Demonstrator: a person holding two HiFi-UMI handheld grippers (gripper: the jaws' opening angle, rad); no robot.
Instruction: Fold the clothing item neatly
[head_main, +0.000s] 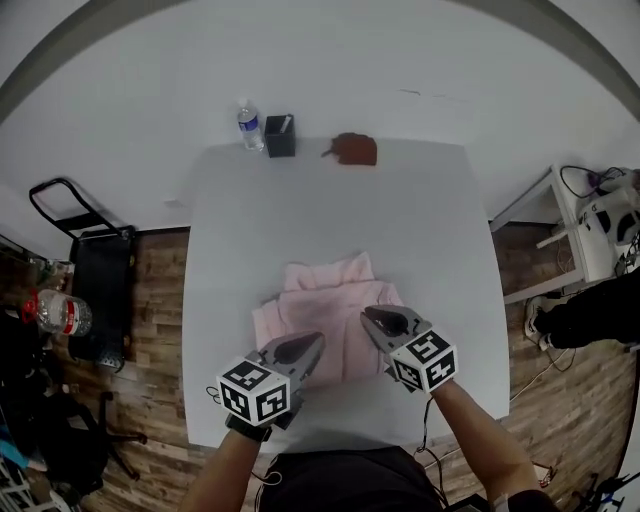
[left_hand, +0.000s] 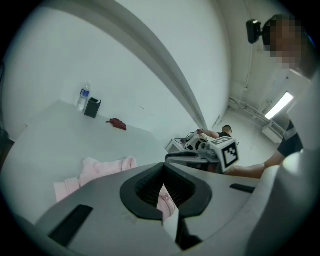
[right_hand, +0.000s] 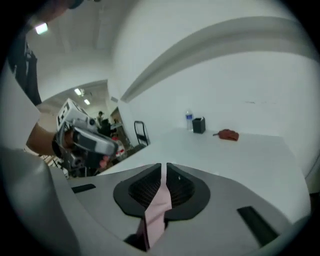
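Observation:
A pink garment (head_main: 330, 298) lies partly folded on the white table (head_main: 330, 210), near its front edge. My left gripper (head_main: 316, 342) is at the garment's near left part, shut on a fold of the pink cloth. In the left gripper view the cloth shows pinched between the closed jaws of that gripper (left_hand: 163, 165), and the rest of the garment (left_hand: 100, 170) lies on the table beyond. My right gripper (head_main: 369, 316) is at the garment's near right part. A strip of pink cloth (right_hand: 159, 205) hangs from the nearly closed jaws of the right gripper (right_hand: 163, 165).
At the table's far edge stand a water bottle (head_main: 249, 124) and a black box (head_main: 280, 135), with a brown-red item (head_main: 354, 149) to their right. A black cart (head_main: 95, 270) stands left of the table on the wood floor. At right are a white side table (head_main: 590, 235) and a person in black (head_main: 590, 315).

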